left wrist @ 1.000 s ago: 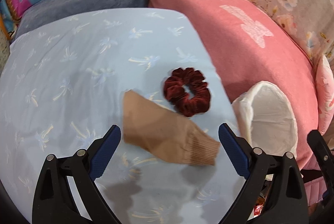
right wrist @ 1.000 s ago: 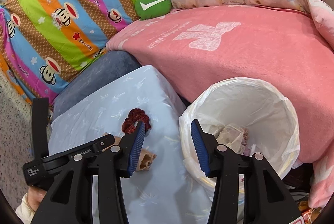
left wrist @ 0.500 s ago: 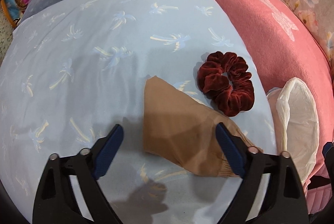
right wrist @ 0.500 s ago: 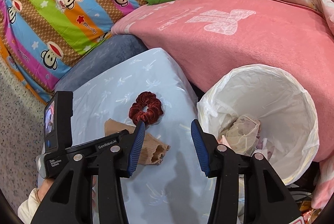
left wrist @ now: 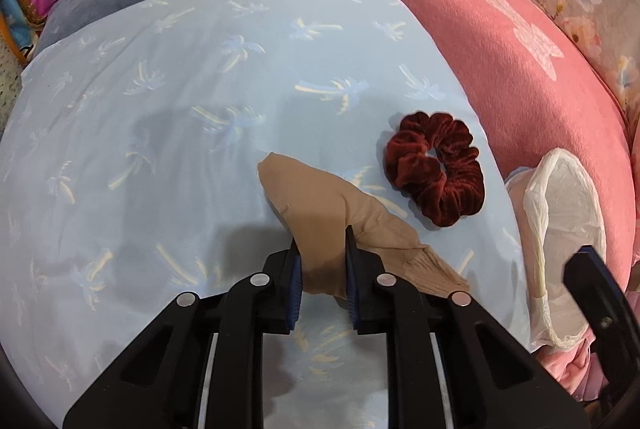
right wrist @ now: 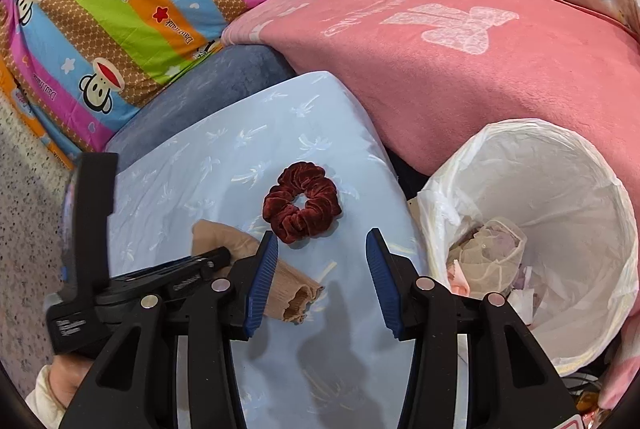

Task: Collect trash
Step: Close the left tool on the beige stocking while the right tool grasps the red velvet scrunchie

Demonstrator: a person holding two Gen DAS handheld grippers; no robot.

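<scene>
The scrunchie [left wrist: 436, 173] looks velvety. The sock [left wrist: 332, 225] is thin, smooth knit, perhaps nylon. The bin liner [right wrist: 560, 189] is crinkled, translucent plastic.

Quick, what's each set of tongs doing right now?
Left tongs: closing, pinching the tan stocking.
Right tongs: open, holding nothing.

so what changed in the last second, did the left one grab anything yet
The left hand-held gripper came down over the tan stocking; its jaws are closing, bunching the fabric between them. The right hand-held gripper moved nearer the scrunchie, jaws unchanged and empty. Scrunchie and lined bin stayed put.
</scene>
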